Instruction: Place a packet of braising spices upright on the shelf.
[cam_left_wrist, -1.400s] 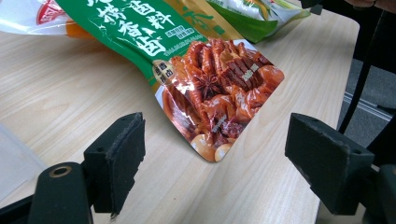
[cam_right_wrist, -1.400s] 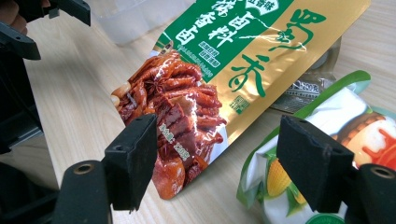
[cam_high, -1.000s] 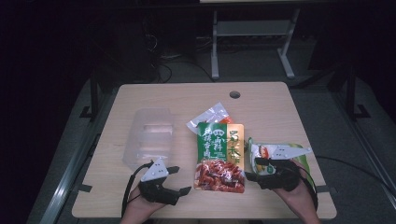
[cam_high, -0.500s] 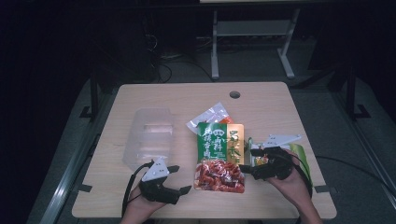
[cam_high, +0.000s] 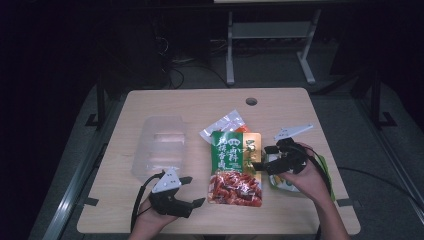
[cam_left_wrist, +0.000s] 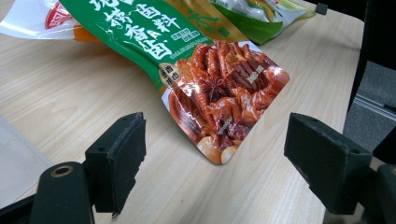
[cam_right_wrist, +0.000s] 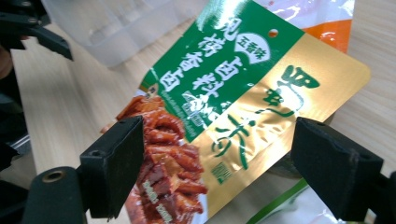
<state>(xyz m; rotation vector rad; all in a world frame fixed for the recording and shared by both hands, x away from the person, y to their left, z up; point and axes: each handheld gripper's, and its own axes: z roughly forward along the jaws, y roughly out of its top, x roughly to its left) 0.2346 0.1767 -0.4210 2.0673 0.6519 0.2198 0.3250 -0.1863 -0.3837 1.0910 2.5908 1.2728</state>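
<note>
Your wooden surface (cam_high: 165, 105) carries everything, and at about nine o'clock from its middle sits the clear plastic container (cam_high: 161, 145), well apart from the packets. The green-and-gold seasoning packet (cam_high: 235, 167) with the braised-meat picture lies near the middle toward six o'clock, flat on top of a white-and-orange pouch (cam_high: 225, 124) that pokes out at its twelve o'clock. At its three o'clock a green-and-white packet (cam_high: 285, 184) lies partly under your right hand. Your right gripper (cam_high: 261, 165) points toward nine o'clock, over the gold edge of the seasoning packet; its fingers (cam_right_wrist: 116, 163) have just been opening and stand spread wide, with the packet seen between them but not pinched. Your left gripper (cam_high: 192, 192) rests at seven o'clock on the surface, just beside the packet's lower left corner; its fingers (cam_left_wrist: 119, 158) are spread wide too, holding nothing, the packet's corner lying beyond them.
</note>
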